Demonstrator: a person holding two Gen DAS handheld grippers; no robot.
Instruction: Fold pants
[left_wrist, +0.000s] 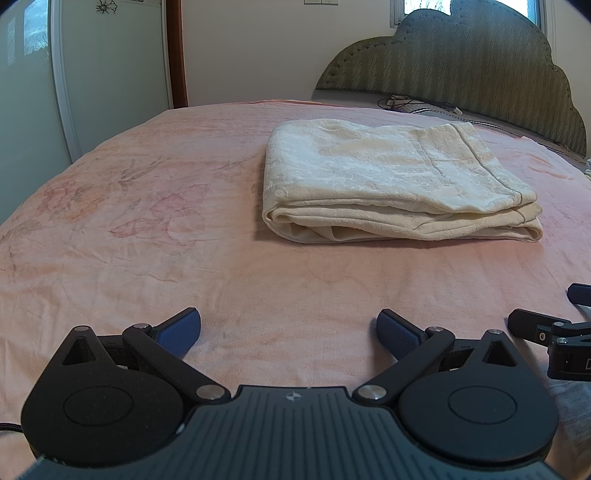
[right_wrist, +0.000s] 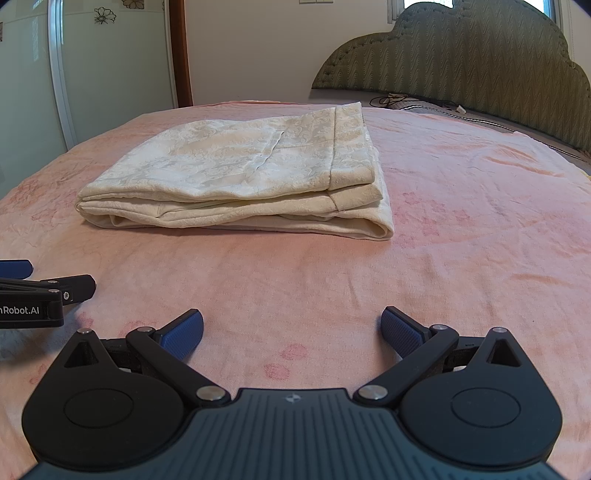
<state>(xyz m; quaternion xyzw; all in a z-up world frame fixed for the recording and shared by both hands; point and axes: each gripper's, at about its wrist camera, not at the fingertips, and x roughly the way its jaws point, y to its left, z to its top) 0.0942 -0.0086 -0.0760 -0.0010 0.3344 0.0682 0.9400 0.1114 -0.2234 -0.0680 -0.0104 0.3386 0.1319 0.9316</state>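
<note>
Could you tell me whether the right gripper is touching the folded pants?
Apart. The right wrist view shows the open right gripper well short of the pants, with bare pink bedspread between.

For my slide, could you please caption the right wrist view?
Open right gripper faces folded cream pants on the pink bed.

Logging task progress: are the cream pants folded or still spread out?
Folded. The cream pants lie as a compact stack of layers on the pink bedspread, fold edges showing in front.
</note>
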